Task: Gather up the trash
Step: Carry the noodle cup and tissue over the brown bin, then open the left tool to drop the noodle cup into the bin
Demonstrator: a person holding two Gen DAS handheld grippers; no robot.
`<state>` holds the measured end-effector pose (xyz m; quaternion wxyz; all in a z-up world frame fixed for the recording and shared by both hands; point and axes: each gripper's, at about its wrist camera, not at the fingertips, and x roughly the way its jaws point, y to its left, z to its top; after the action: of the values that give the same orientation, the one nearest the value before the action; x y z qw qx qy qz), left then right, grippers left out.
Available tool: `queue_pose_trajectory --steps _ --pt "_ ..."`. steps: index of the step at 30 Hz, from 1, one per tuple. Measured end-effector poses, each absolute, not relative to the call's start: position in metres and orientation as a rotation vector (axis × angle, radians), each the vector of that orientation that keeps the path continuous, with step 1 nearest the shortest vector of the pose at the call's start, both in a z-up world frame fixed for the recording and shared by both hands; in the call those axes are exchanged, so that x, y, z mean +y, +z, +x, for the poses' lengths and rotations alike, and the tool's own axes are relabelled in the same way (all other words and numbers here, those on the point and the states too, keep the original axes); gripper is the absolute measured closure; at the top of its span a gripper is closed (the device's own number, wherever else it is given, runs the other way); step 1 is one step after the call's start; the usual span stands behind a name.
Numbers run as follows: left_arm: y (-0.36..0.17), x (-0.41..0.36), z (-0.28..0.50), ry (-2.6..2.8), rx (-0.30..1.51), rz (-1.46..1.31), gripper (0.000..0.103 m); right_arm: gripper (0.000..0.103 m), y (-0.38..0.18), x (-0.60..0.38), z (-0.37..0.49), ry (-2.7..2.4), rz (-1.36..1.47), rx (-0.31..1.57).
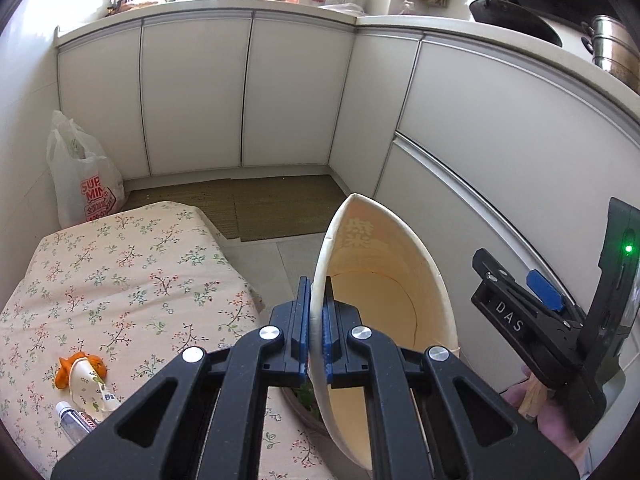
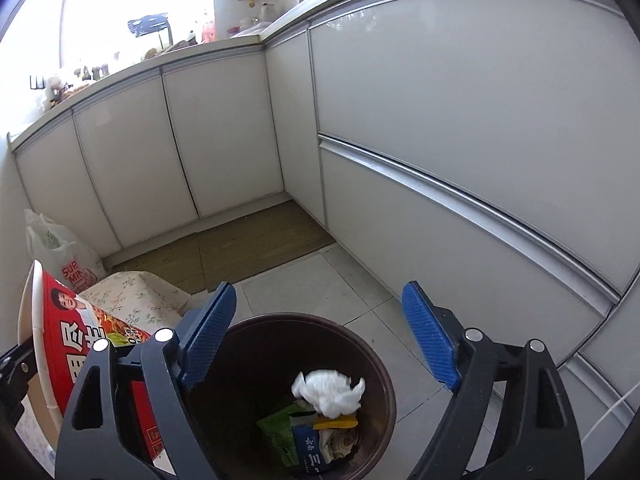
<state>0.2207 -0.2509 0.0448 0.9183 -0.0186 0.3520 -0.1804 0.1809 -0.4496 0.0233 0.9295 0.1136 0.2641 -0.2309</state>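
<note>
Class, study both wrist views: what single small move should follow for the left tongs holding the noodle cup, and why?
Probably carry the noodle cup a little further right, over the bin, then let go. The left tongs are shut on its rim, and the cup sits just left of the bin. The right tongs stand open and empty above the trash already inside.

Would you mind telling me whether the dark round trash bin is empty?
Not empty: the dark round trash bin holds a crumpled white tissue and assorted wrappers at its bottom.
</note>
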Motion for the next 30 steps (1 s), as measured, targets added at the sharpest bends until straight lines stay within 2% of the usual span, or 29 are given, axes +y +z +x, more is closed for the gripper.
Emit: queue_pose_trajectory --steps 7,16,30 --pt "0.042 -0.276 0.216 -0.397 0.729 -0.021 0.098 0.021 0.019 -0.480 0.162 -0.551 0.253 0.529" --pt "0.039 -0.309 0.212 -0.435 0.733 0.002 0.098 0.007 0.020 -0.506 0.138 -0.653 0.271 0.498" --pt "0.023 -0.357 0.232 -0.446 0.769 0.028 0.094 0.007 0.010 -0.547 0.124 -0.760 0.335 0.533"
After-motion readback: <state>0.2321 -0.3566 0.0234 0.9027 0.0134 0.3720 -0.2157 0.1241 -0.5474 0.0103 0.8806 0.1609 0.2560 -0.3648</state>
